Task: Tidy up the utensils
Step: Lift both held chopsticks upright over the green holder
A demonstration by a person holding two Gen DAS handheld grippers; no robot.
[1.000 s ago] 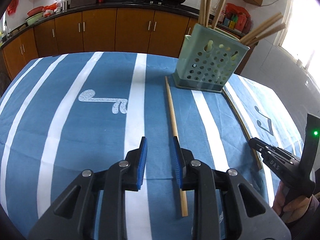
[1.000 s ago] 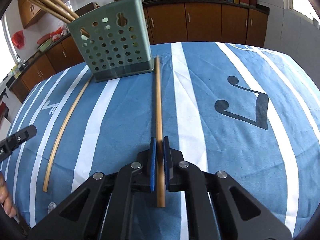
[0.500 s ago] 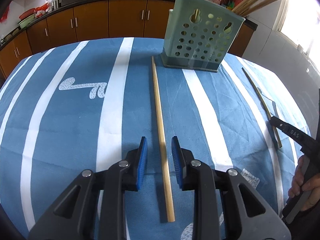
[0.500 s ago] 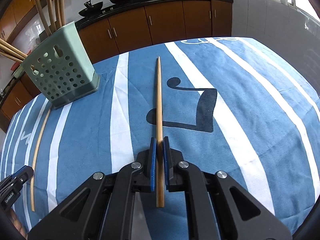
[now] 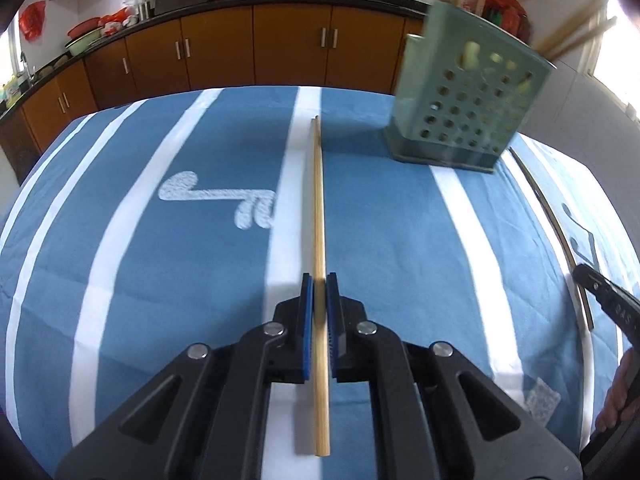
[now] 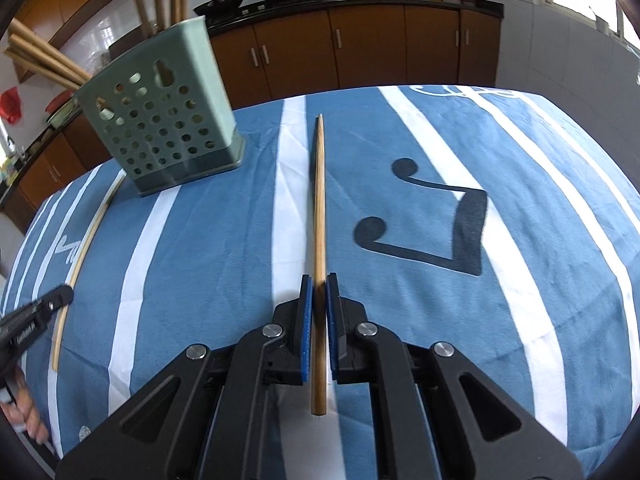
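Observation:
In the left wrist view my left gripper (image 5: 319,280) is shut on a wooden chopstick (image 5: 318,200), which runs straight ahead between the blue pads. In the right wrist view my right gripper (image 6: 319,280) is shut on a second chopstick (image 6: 319,200), whose tip points away over the cloth. A green perforated utensil holder (image 5: 464,108) stands on the table ahead and to the right of the left gripper, with several chopsticks in it. The holder (image 6: 160,128) stands ahead and to the left of the right gripper. A third chopstick (image 6: 86,240) lies on the cloth beside the holder.
The table carries a blue cloth with white stripes (image 5: 140,280) and dark music-note prints (image 6: 440,224). Brown kitchen cabinets (image 5: 256,44) run behind it, with woks on the counter. The other gripper's tip (image 5: 600,304) and a hand show at the right edge.
The left gripper's jaws have closed on the chopstick that lay between them. The right gripper has swung with its chopstick, and the holder now stands nearer in its view.

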